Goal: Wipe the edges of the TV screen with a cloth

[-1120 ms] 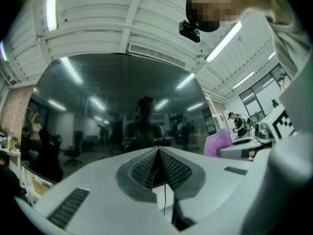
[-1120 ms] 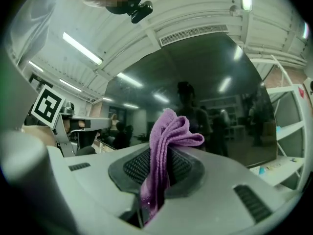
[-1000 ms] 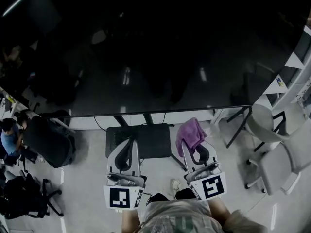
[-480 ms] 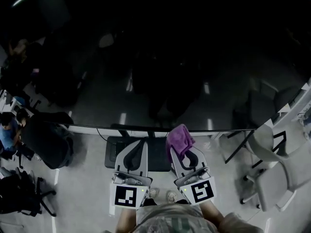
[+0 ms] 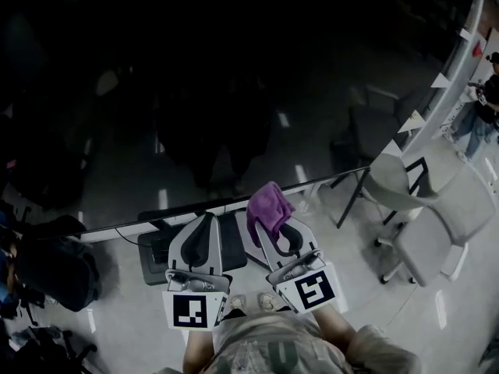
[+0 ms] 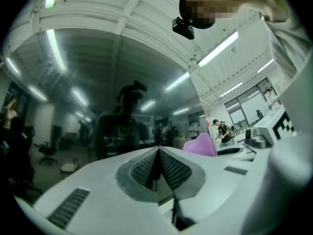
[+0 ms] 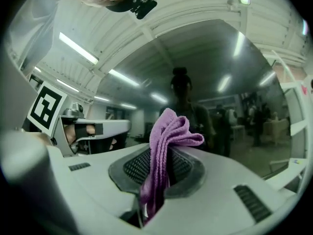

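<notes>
Grips soft, light, floppy purple cloth [image 7: 168, 131] mid-fold in right claw [image 5: 270, 228], clamped tight, bunched end free near TV screen [image 5: 234, 92] edge; left claw [image 6: 157, 155] pressed together, empty.

**A:** Quick, what do your grippers look like?
**B:** Your left gripper [image 5: 207, 219] and right gripper [image 5: 273, 226] are pale grey moulded shells. The fingers [image 5: 182, 249] taper to a point, with a dark oval opening behind.
**A:** Any markings?
**B:** Your left cube [image 5: 192, 312] is white with black square markers, and your right cube [image 5: 312, 291] is the same. The finger pads [image 6: 168, 169] are dark cross-hatched mesh. There are dark ribbed strips [image 6: 68, 207] on the shells.
**A:** What are you wearing?
**B:** A mottled grey-green top [image 5: 273, 353].
</notes>
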{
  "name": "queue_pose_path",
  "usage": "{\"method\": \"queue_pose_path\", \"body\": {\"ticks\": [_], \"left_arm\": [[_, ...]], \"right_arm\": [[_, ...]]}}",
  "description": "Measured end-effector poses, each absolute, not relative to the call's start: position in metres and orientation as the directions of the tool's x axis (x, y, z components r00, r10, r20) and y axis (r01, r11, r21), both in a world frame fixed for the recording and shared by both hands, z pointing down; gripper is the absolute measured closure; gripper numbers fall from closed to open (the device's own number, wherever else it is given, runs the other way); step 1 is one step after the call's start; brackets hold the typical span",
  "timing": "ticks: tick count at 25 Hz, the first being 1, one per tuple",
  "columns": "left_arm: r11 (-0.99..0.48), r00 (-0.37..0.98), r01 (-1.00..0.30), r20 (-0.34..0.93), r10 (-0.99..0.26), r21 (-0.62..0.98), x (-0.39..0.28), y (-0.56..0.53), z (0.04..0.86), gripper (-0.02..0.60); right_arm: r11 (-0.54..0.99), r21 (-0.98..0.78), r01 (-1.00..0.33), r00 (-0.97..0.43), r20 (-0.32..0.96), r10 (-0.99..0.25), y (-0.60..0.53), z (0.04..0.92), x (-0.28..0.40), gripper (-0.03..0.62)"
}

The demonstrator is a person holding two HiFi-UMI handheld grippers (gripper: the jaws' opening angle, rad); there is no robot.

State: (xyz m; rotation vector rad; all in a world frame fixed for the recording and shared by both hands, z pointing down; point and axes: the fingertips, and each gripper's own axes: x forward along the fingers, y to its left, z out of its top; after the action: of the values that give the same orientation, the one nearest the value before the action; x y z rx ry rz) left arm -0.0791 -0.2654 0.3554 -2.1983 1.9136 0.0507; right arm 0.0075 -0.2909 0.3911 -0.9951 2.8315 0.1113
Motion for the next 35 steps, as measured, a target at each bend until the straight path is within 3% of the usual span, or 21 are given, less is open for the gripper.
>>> {"method": "queue_pose_path", "body": {"ticks": [7, 15, 27, 35], "left_arm": [[-0.360, 0.371, -0.928, -0.150, -0.916, -0.100, 0.027, -0.329, 0.375, 0.566], [-0.523, 0.527, -0.850, -0.120, -0.841, -0.065, 0.123, -0.365, 0.401, 0.566], [-0.510, 0.516, -0.855, -0.071, -0.854, -0.093, 0.145, -0.378, 0.417, 0.566], [-0.482, 0.487, -0.871, -0.029, -0.873, -0.092, 0.130, -0.380, 0.434, 0.566]], "right_arm": [[0.487, 0.191, -0.852, -0.509, -0.088, -0.856, -0.353, 0.405, 0.152, 0.531], [0.251, 0.283, -0.926, -0.267, -0.021, -0.963, -0.413, 0.447, 0.269, 0.530], [0.253, 0.116, -0.961, -0.234, 0.153, -0.960, -0.485, 0.534, 0.303, 0.530], [0.268, 0.076, -0.960, -0.251, 0.176, -0.952, -0.505, 0.548, 0.296, 0.530]]}}
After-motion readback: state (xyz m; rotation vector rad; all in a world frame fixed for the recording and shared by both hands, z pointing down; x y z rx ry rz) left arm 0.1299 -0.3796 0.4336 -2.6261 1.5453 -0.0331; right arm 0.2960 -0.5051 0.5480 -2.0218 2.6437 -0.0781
